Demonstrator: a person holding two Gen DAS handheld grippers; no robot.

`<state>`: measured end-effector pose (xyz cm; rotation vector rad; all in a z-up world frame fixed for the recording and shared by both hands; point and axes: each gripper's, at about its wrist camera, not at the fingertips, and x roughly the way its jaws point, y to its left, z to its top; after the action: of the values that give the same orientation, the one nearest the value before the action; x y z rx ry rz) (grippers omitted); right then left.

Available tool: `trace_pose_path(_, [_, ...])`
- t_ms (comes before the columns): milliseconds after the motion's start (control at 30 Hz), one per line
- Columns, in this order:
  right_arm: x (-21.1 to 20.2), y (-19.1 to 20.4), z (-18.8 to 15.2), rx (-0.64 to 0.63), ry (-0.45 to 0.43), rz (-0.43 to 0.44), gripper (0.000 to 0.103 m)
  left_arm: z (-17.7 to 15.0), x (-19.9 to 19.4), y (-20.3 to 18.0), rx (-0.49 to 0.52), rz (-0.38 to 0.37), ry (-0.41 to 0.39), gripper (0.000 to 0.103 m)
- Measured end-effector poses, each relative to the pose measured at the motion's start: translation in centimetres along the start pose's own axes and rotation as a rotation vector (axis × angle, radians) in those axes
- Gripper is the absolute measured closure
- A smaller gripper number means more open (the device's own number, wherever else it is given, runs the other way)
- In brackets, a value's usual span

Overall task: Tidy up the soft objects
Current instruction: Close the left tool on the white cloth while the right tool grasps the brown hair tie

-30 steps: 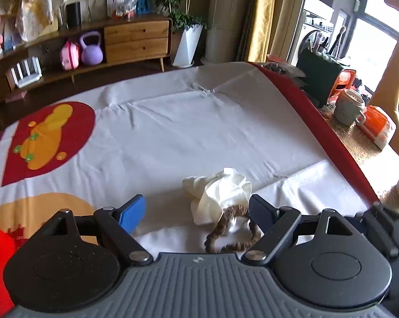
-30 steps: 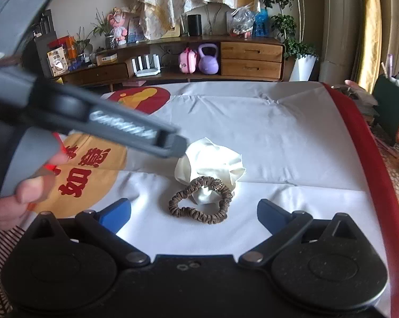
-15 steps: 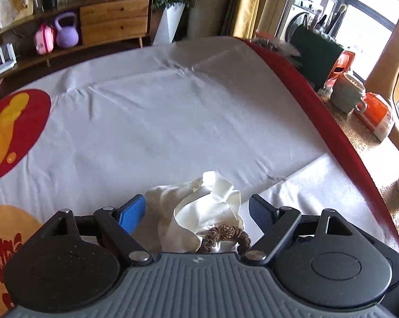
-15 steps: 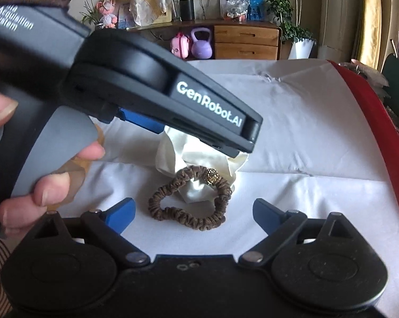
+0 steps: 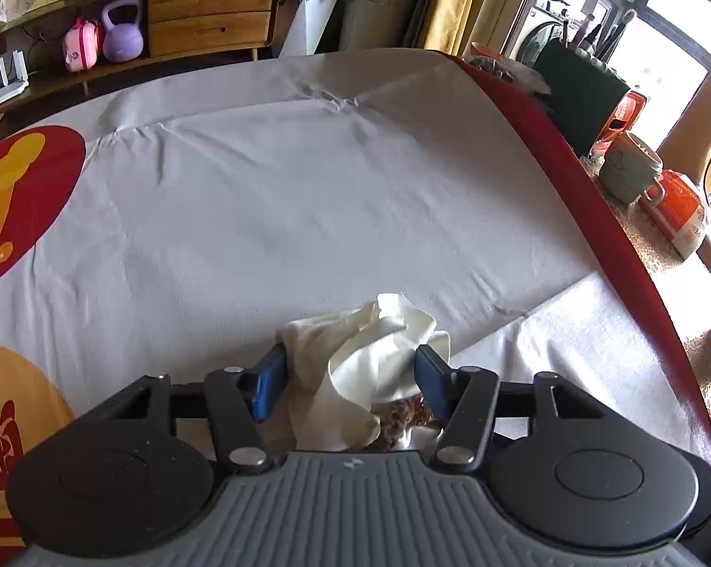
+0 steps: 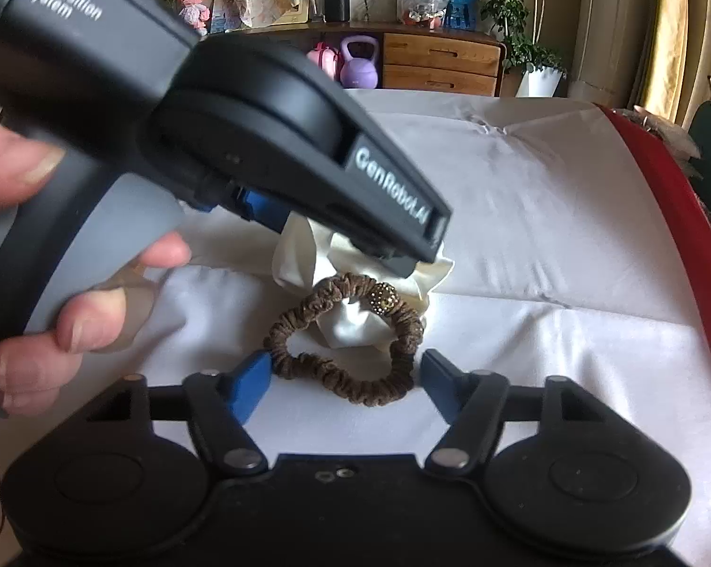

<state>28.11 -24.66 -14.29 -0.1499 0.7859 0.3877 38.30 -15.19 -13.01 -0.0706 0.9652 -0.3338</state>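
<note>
Both fisheyes ride low behind their tongs, tilted down across the white-covered desk toward the sideboard at twelve o'clock. Both closely share the cream cloth; the right view also catches the left tongs.

A low wooden sideboard with two drawers stands against the far wall; a purple kettlebell sits beside it; yellow curtains hang near a bright window; a potted plant fills the corner.

On the white-clothed tabletop — one crumpled cream satin cloth, one brown velvet scrunchie, and two blue-padded grippers — left gripper, right gripper.
</note>
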Motion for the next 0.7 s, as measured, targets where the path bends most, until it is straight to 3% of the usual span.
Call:
trace_pose_path(67, [0.0, 0.1, 0.0, 0.001, -0.002, -0.011, 0.049, -0.2, 0.1, 0.1, -0.006, -0.002, 0.009, 0.061])
trace_pose_path(167, [-0.2, 0.0, 0.0, 0.013, -0.007, -0.023, 0.062, -0.3, -0.1, 0.5, -0.019, -0.002, 0.008, 0.071])
trace_pose_path(300, [-0.4, -0.1, -0.1, 0.028, -0.007, -0.025, 0.080, -0.7, -0.7, 0.8, -0.018, -0.001, 0.000, 0.076])
trace_pose_path(467, [-0.6, -0.3, 0.1, 0.052, 0.003, -0.024, 0.093, -1.1, -1.8, 1.5, -0.032, 0.004, -0.012, 0.084])
trace_pose_path(700, [-2.0, -0.9, 0.0, 0.127, -0.004, 0.008, 0.095, -1.9, -4.1, 2.5, -0.052, 0.021, -0.039, 0.087])
